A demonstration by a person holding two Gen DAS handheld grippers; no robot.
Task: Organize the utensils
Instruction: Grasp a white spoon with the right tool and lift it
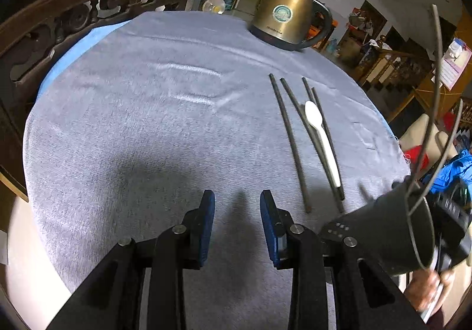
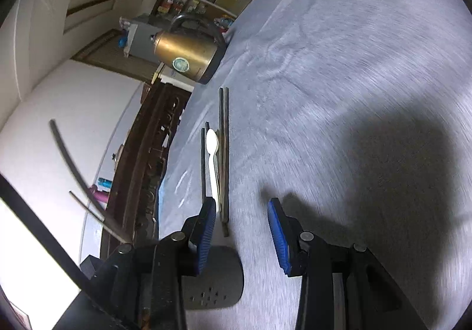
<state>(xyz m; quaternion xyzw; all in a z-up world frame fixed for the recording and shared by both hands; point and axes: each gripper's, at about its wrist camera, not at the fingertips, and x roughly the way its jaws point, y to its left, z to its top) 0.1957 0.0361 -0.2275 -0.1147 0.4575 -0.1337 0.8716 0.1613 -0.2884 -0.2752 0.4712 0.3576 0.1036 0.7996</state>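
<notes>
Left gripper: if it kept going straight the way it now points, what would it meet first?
Most likely only the grey tablecloth. The left gripper is open, with nothing between its fingers, and bare cloth lies ahead. The chopsticks and white spoon lie off to its right, though depth is uncertain.

Glossy brass-toned metal kettle [image 1: 287,16], matt cloth [image 1: 165,111]

Spoon [image 1: 320,135] lies among chopsticks [image 1: 290,141] on tablecloth [image 1: 147,123]; kettle [image 1: 287,16] behind.

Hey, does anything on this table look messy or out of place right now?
Yes. The dark chopsticks lie splayed and crossing rather than paired, with the white spoon resting on top of them. The brass kettle stands upright; nothing is spilled.
</notes>
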